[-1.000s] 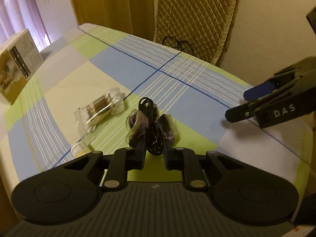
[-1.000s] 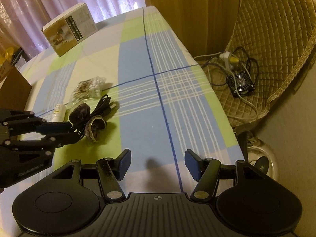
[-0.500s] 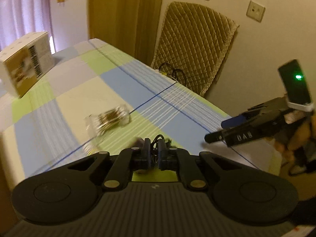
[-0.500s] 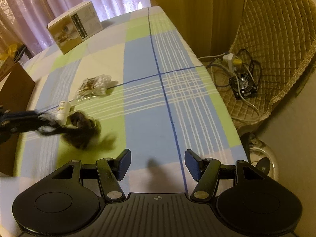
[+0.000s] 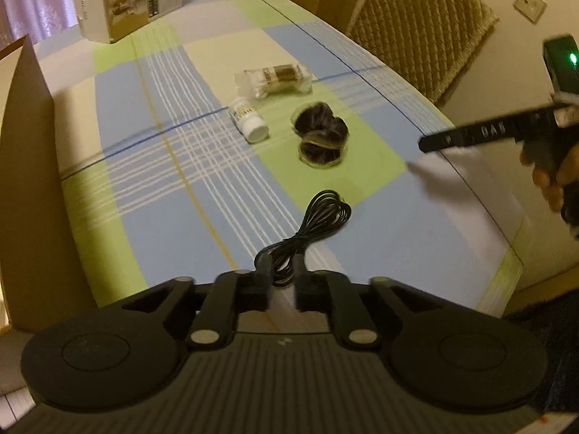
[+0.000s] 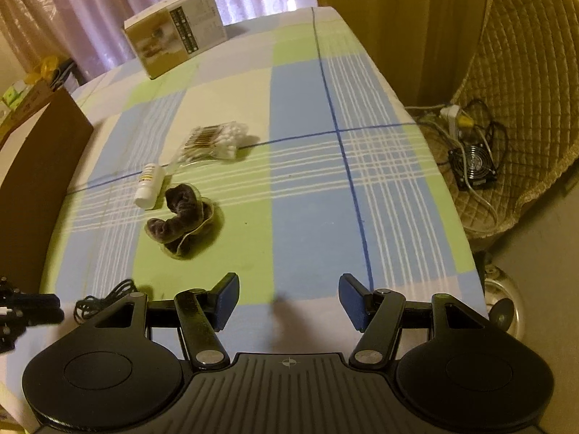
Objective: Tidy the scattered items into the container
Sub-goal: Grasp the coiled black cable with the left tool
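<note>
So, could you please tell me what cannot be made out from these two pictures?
- Brown cardboard container: its inside is cut off by the left edge in both wrist views.
- Coiled black cable: in the left wrist view its held part is hidden between the left gripper fingers.
- Right gripper: motion-blurred in the left wrist view.
- Small white bottle and white printed box: print too small to read.

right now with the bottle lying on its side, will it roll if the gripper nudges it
Probably. The small white bottle is round and lies flat on the smooth cloth, so a sideways push should roll it. It looks light, so it may skid. The cotton swab packet close behind could stop it.
</note>
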### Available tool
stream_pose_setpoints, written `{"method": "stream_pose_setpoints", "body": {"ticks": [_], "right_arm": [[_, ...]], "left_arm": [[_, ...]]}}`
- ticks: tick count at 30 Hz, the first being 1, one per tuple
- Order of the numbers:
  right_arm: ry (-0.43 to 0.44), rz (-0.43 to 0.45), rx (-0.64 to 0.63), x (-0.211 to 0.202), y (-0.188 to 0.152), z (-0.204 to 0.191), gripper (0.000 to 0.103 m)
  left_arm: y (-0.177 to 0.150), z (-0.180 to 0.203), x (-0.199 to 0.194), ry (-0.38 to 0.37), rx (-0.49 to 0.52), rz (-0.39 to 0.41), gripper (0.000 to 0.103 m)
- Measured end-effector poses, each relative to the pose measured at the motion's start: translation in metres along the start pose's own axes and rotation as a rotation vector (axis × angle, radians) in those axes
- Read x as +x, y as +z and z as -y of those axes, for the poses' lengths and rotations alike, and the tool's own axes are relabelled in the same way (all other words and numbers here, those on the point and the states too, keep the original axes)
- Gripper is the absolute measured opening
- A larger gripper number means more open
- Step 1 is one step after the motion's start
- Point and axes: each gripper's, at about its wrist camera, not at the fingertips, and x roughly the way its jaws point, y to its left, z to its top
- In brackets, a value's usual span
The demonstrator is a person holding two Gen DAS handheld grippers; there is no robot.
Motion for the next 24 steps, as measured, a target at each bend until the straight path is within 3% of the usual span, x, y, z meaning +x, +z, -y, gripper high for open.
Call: {"method": "stream_pose_setpoints", "body": {"ticks": [2,5,10,24], "right_arm": [[0.0,-0.005,0.002,0.0,-0.001,0.0,0.059],[-0.002,-0.012,0.011,-0.001,-0.003,0.001,0.06],[-0.011,-0.006,0.02,-0.008,-0.008,0.004,0.062],[-0.049,-0.002,0.079,-0.019,-0.02,0.018,0.067]], "left_arm": [[0.002,0.005,0.004,0.018,0.056,-0.001,0.022],[0.008,0.014,0.019,0.015,0.159,-0.024,0.033],[0.019,0.027,0.047,0.035,0.314,-0.04,0.035],[0.046,0.038,0.062,0.041,0.438,-0.016,0.035]]}}
